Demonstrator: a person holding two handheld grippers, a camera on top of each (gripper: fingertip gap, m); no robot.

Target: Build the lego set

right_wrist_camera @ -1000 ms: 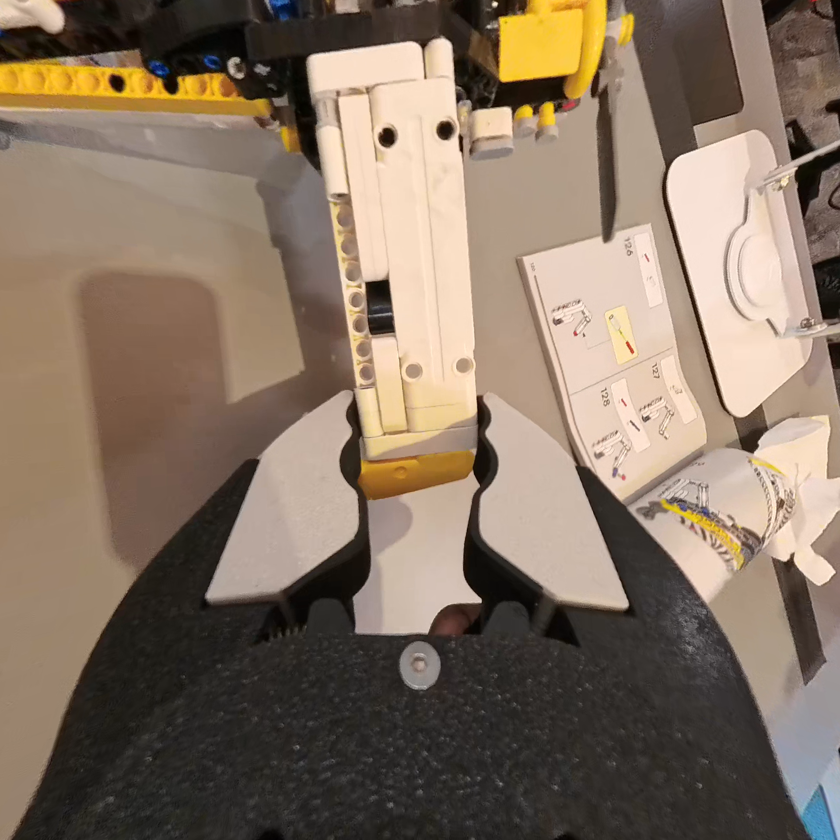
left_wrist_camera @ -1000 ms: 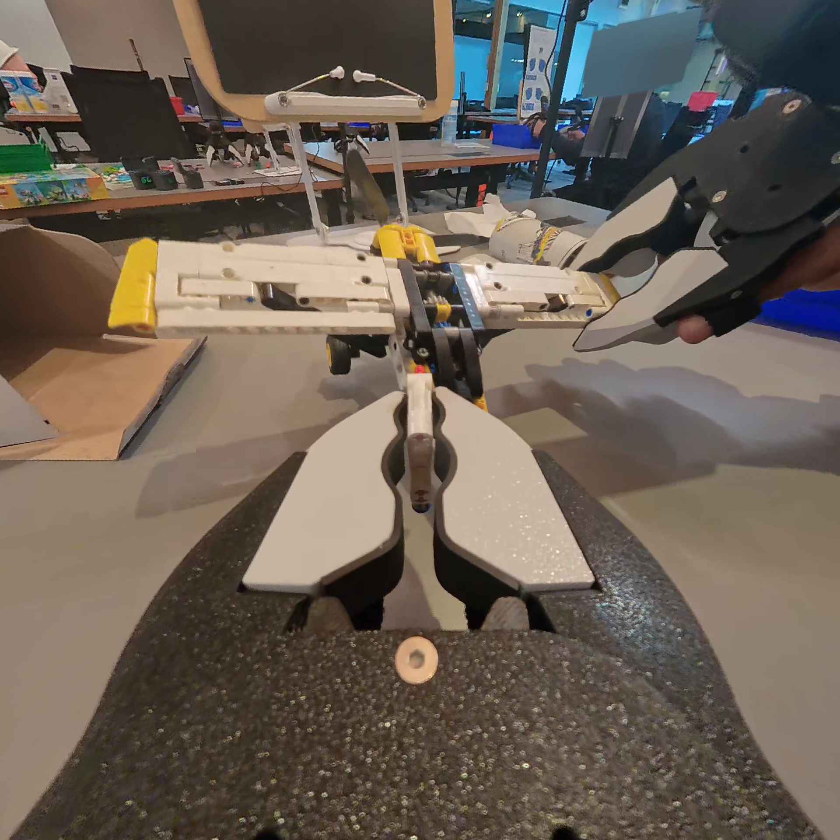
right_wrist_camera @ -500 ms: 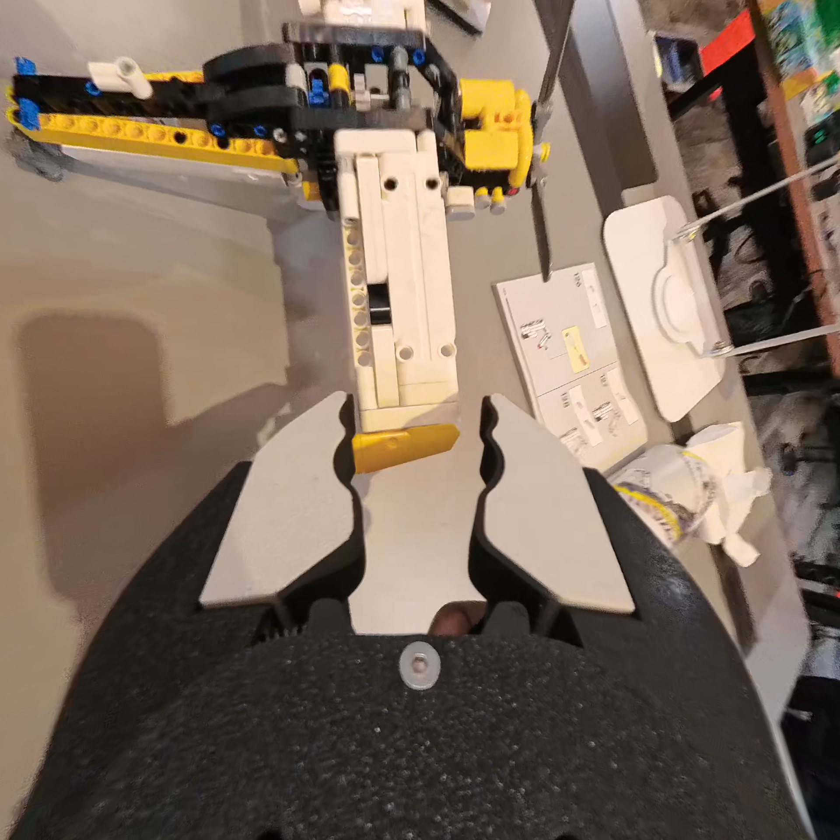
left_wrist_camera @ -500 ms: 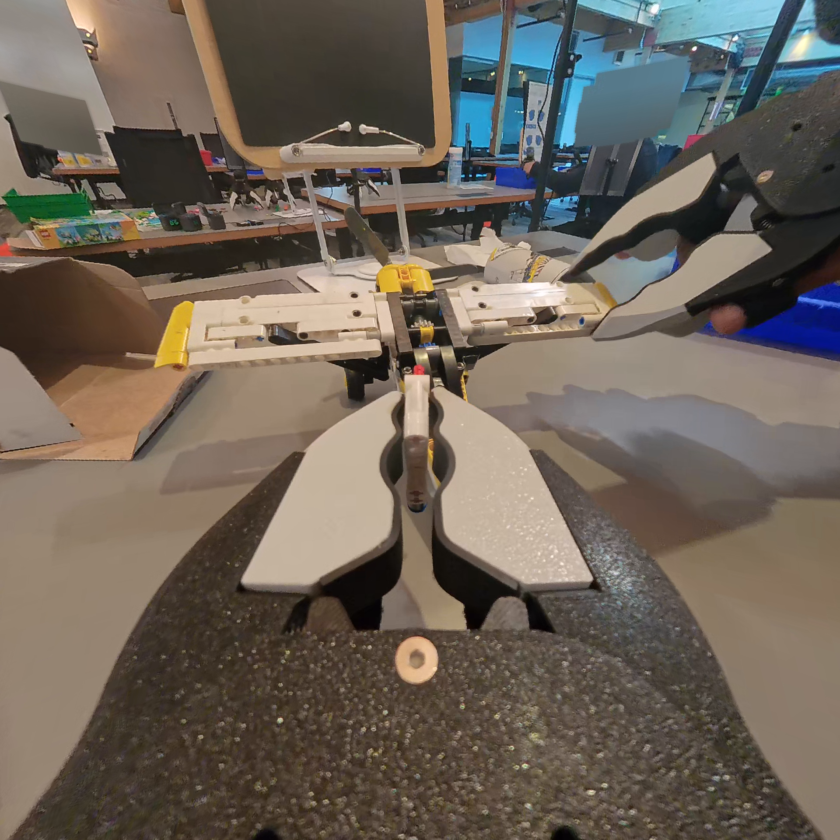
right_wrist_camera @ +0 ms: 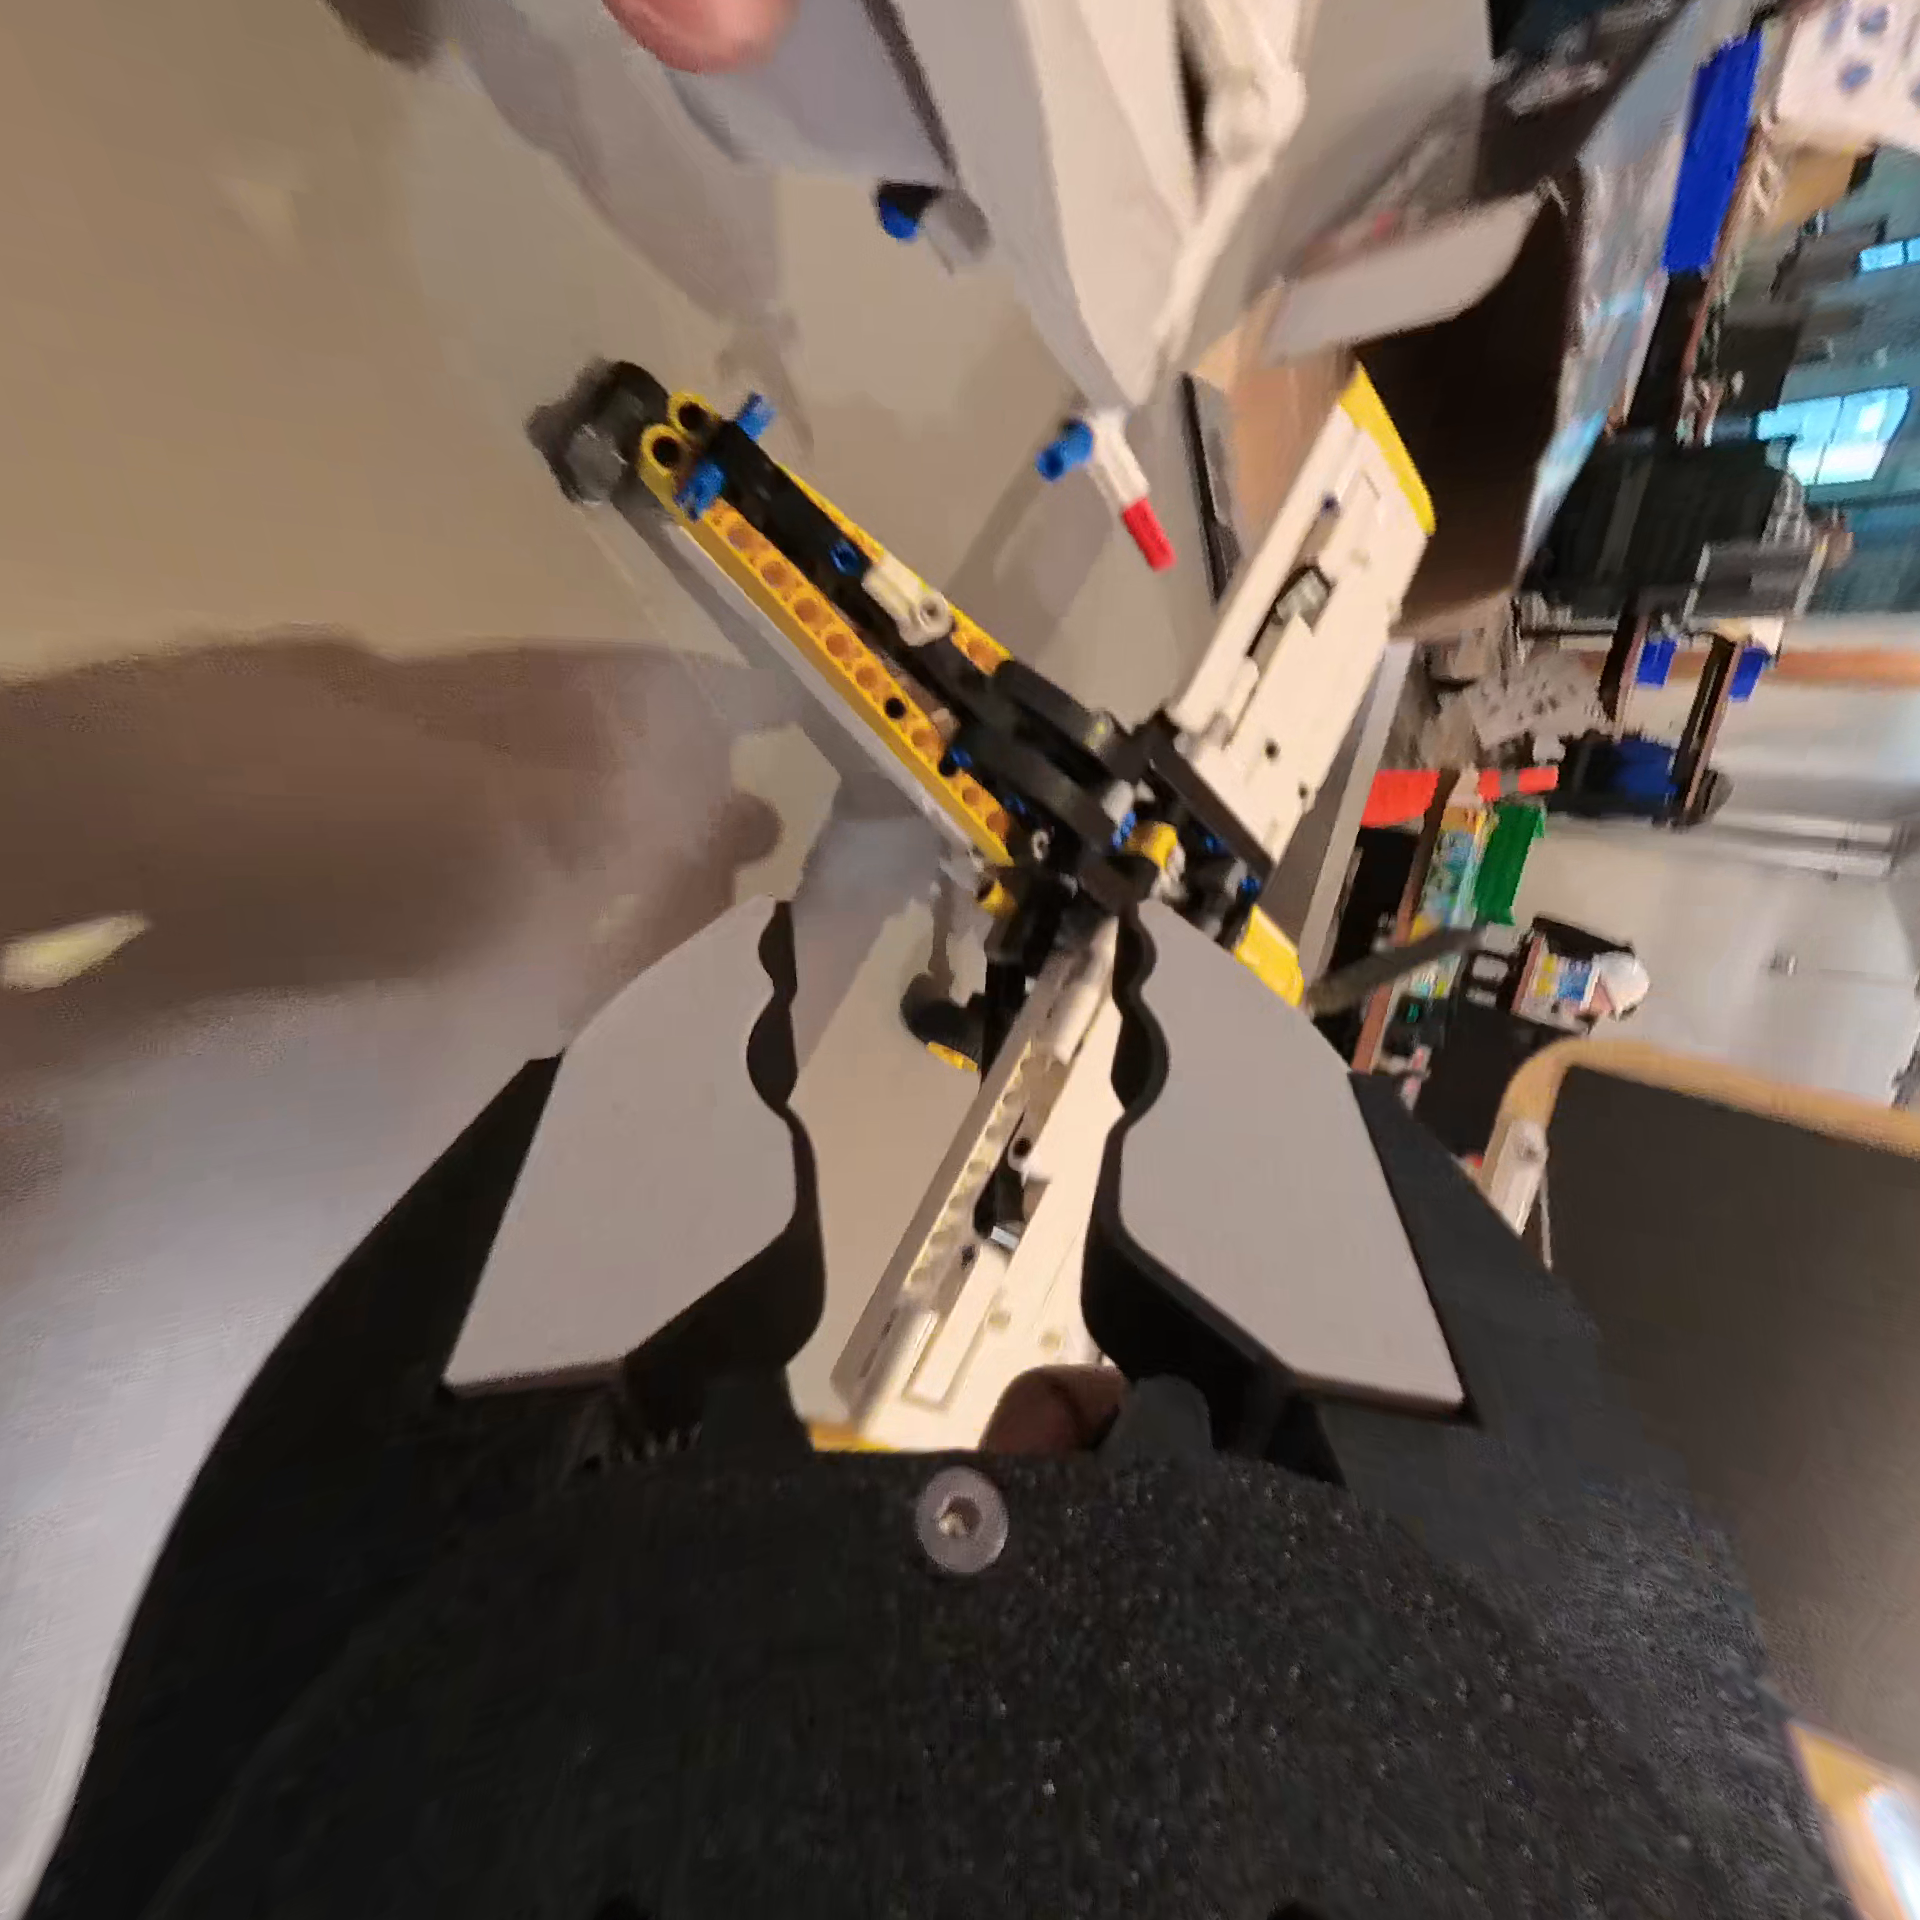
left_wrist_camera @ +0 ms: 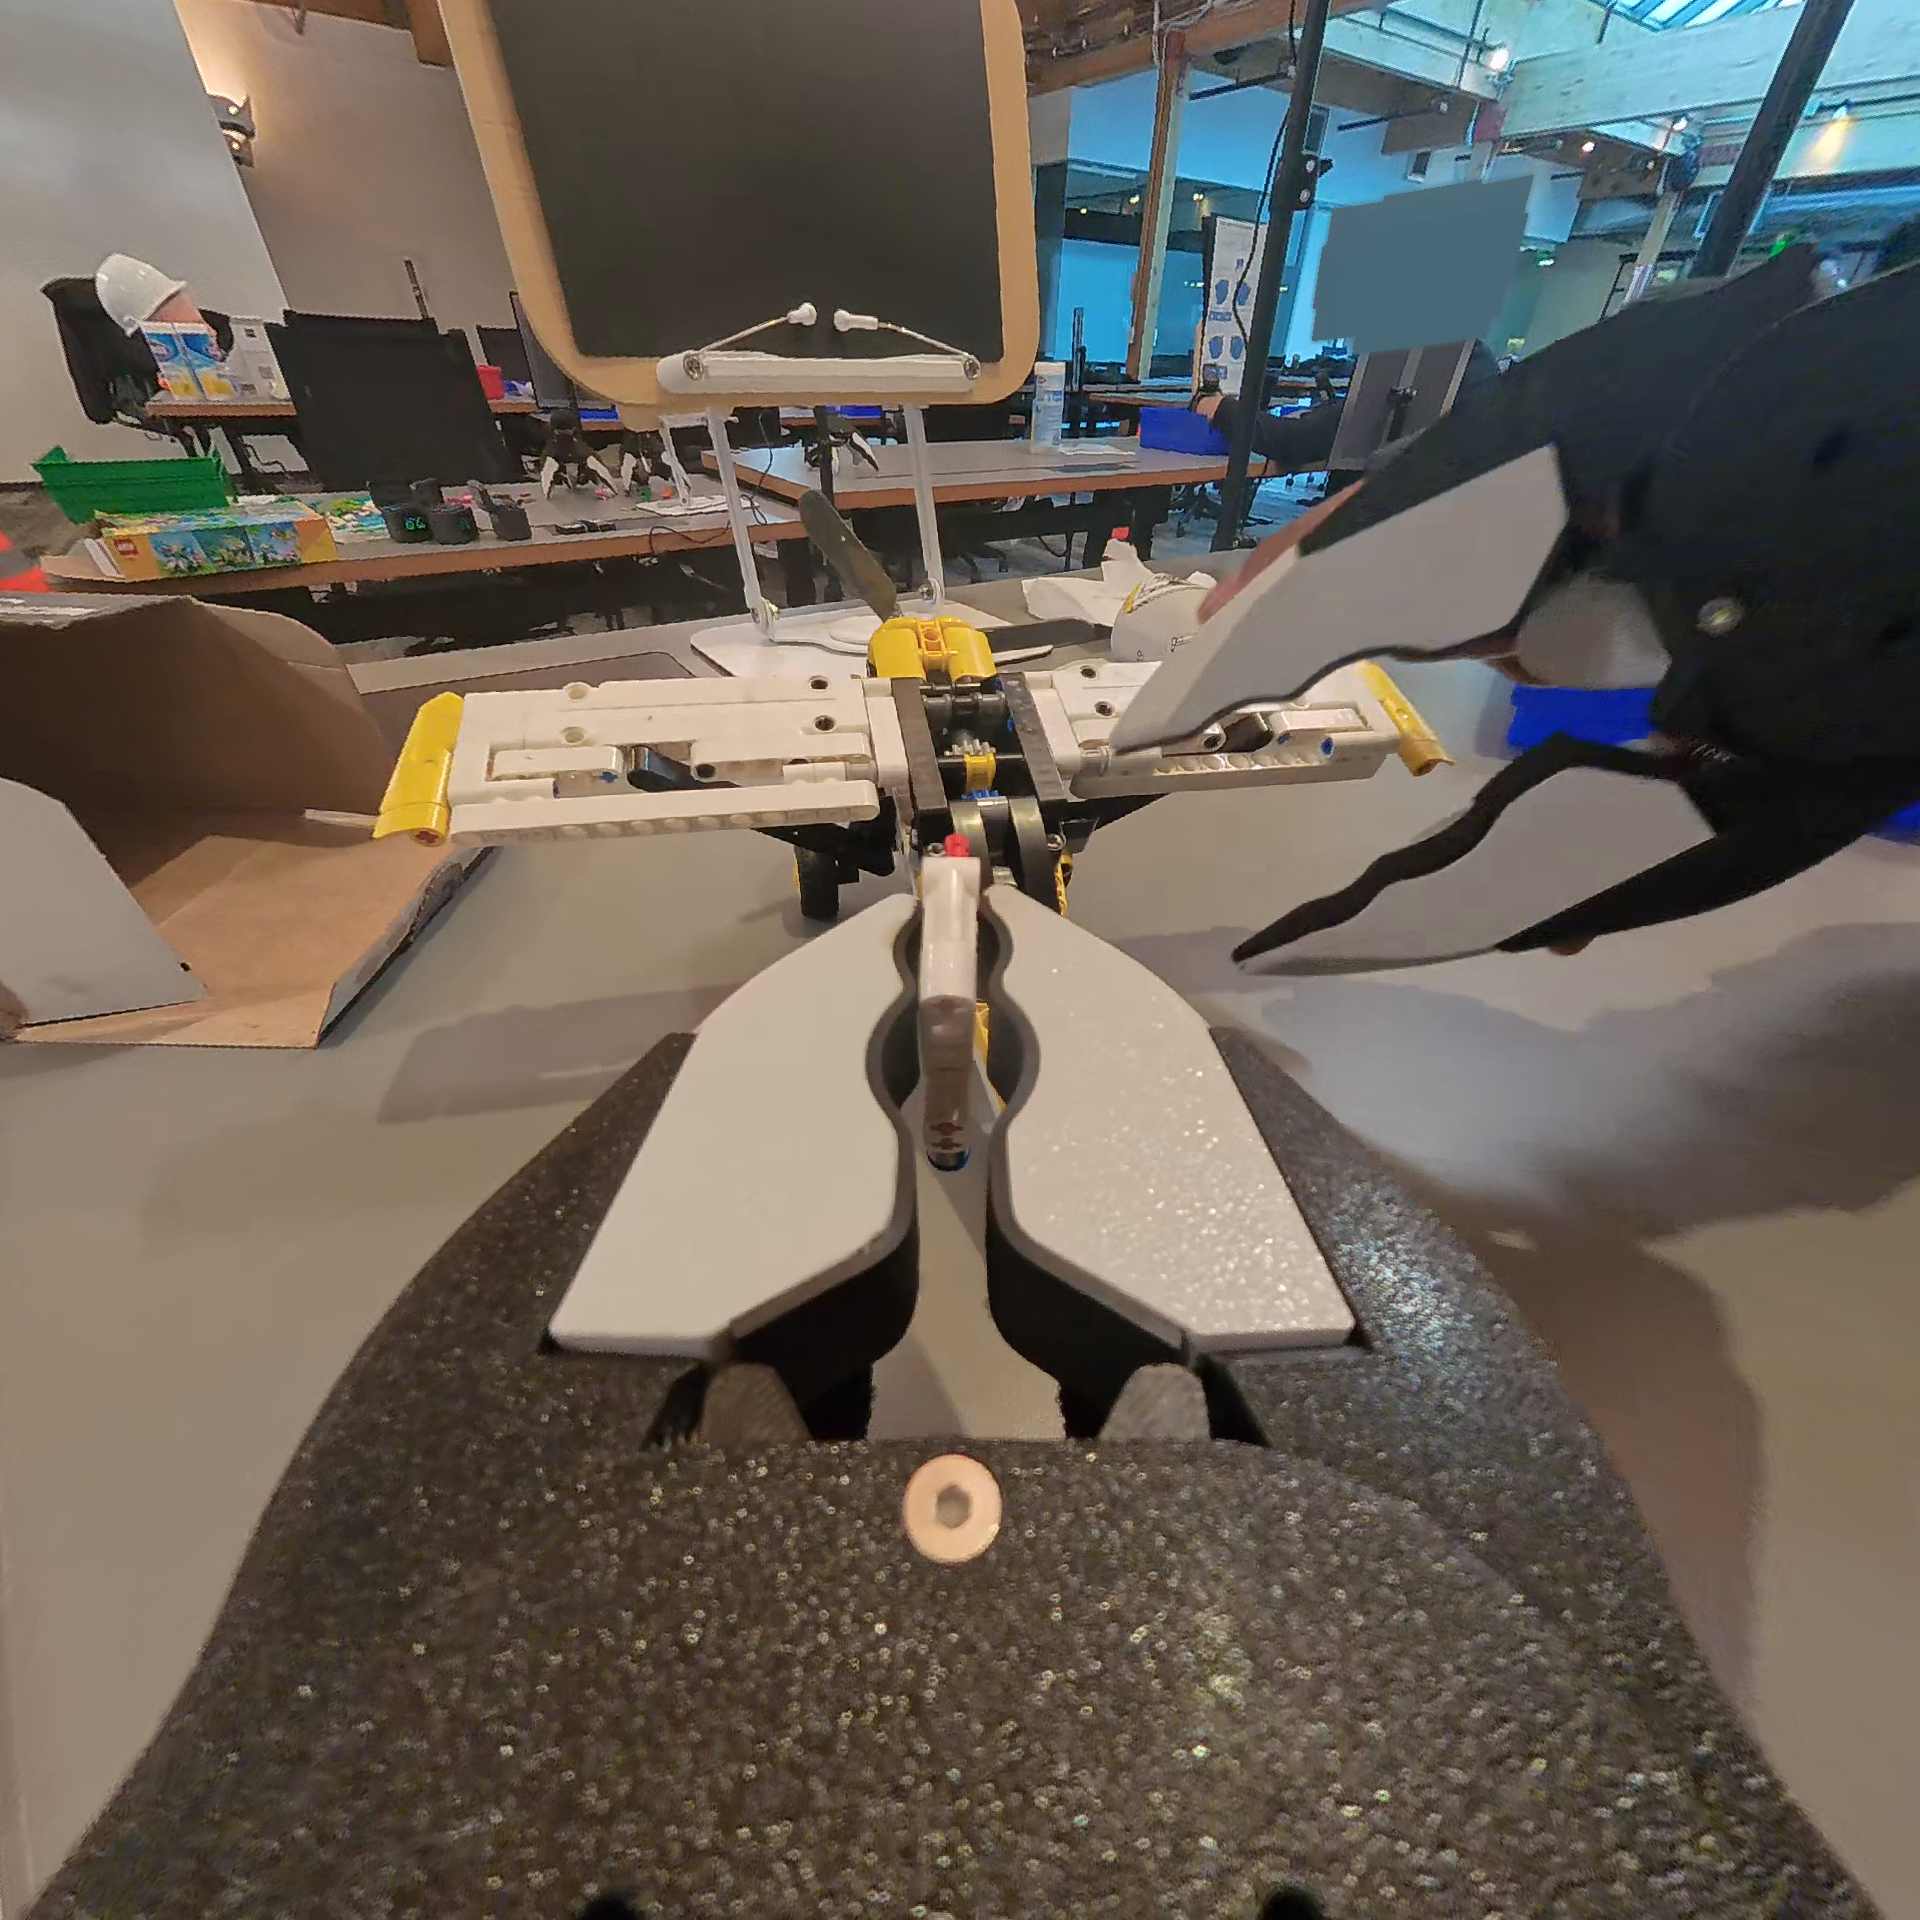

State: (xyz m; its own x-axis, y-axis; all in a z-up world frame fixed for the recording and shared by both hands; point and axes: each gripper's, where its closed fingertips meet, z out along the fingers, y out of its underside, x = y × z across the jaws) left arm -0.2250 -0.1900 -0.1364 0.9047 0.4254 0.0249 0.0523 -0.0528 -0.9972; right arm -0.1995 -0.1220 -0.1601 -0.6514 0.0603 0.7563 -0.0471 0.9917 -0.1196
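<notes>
1. A toy brick aeroplane (left_wrist_camera: pixel 935 748), white-winged with yellow tips, is seen low over a grey table (left_wrist_camera: pixel 312 1143).
2. Its thin white tail fin (left_wrist_camera: pixel 951 966) is clamped between the nearly closed fingers of the left gripper (left_wrist_camera: pixel 951 935).
3. The right gripper (left_wrist_camera: pixel 1195 831) is spread wide around the plane's right wing (left_wrist_camera: pixel 1288 738), one finger above and one below; no pressing contact can be seen.
4. An opened cardboard box (left_wrist_camera: pixel 208 831) lies to the left of the plane.
5. Beyond the nose, a tablet on a white stand (left_wrist_camera: pixel 821 364) and crumpled paper (left_wrist_camera: pixel 1132 592) are placed.
6. Desks with clutter fill the background.
</notes>
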